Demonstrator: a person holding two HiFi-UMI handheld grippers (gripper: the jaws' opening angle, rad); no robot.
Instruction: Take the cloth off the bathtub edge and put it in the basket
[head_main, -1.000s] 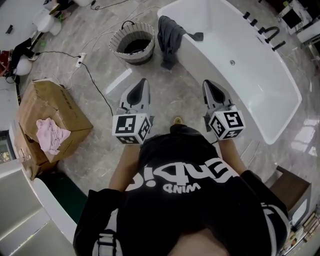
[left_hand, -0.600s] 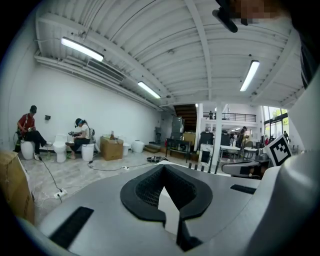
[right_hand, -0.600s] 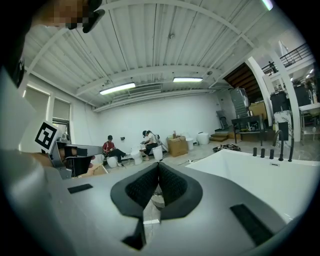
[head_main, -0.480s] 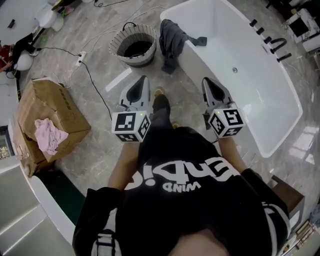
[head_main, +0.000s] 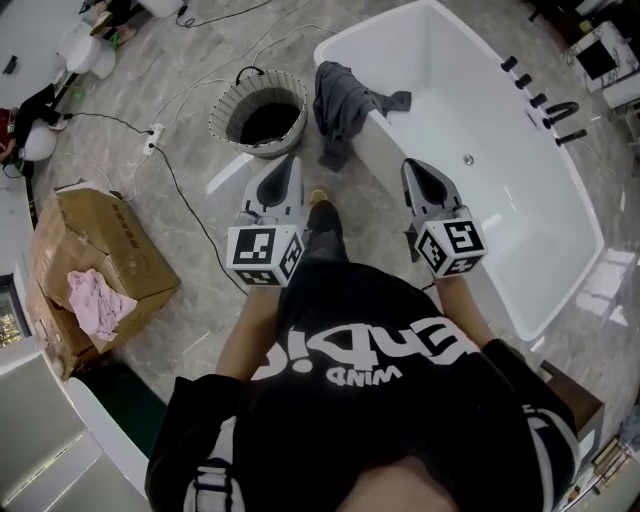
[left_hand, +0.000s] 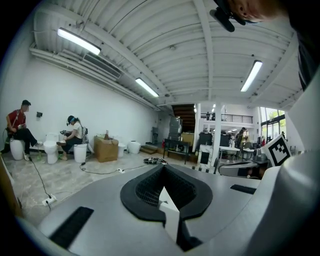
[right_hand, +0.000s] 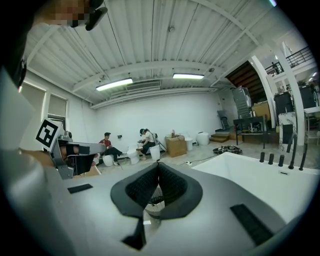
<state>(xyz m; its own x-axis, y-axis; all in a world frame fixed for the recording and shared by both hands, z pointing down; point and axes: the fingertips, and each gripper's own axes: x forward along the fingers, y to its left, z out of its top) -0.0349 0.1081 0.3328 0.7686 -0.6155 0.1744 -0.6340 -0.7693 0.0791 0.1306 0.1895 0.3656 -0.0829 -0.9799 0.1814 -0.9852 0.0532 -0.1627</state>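
Note:
A dark grey cloth (head_main: 343, 100) hangs over the near rim of the white bathtub (head_main: 490, 90), one end trailing down its outer side. A round woven basket (head_main: 260, 117) with a dark inside stands on the floor just left of it. My left gripper (head_main: 290, 163) points at the floor between basket and cloth, jaws shut and empty (left_hand: 163, 171). My right gripper (head_main: 412, 166) hovers over the tub's rim, right of and nearer than the cloth, also shut with nothing held (right_hand: 158, 167). Both are apart from the cloth.
A cardboard box (head_main: 110, 240) with a pink cloth (head_main: 95, 300) on it sits at the left. A black cable and a power strip (head_main: 152, 133) lie on the marble floor. Black taps (head_main: 545, 100) line the tub's far side. People sit far off (left_hand: 20, 132).
The person has stepped forward: tub, cloth and basket have drawn nearer, and a foot now shows between the grippers. Both grippers stay shut and level.

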